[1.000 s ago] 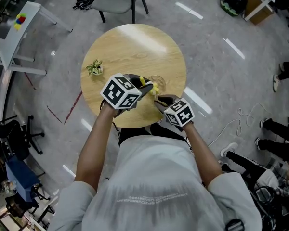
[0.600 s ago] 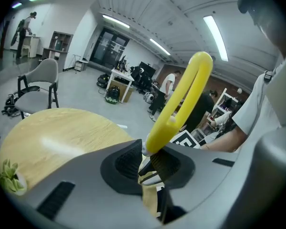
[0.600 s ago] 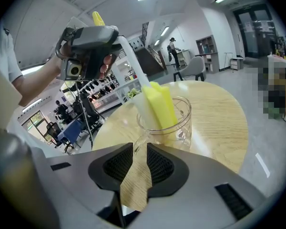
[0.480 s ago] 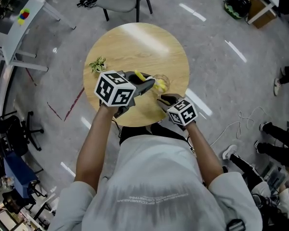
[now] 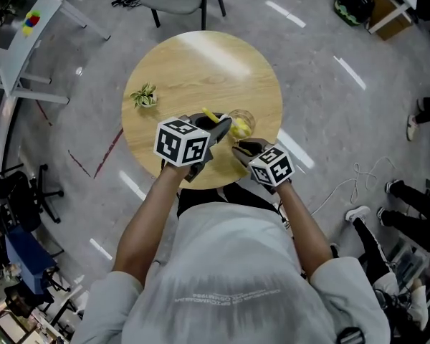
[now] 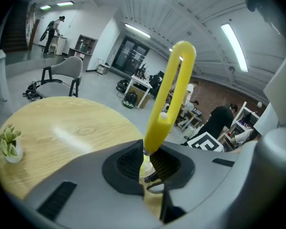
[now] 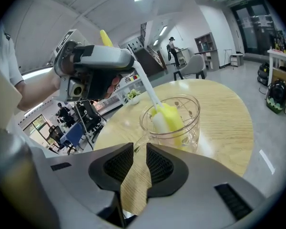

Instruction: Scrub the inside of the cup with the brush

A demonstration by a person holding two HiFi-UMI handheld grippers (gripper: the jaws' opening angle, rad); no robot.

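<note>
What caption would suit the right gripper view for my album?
Left claw holds the yellow brush inside a glass cup on the round table.

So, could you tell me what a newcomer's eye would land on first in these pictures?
The yellow brush first: its sponge head sits inside the glass cup on the near right of the round wooden table, its handle clamped in the left gripper. A small potted plant stands alone at the table's left side.
</note>
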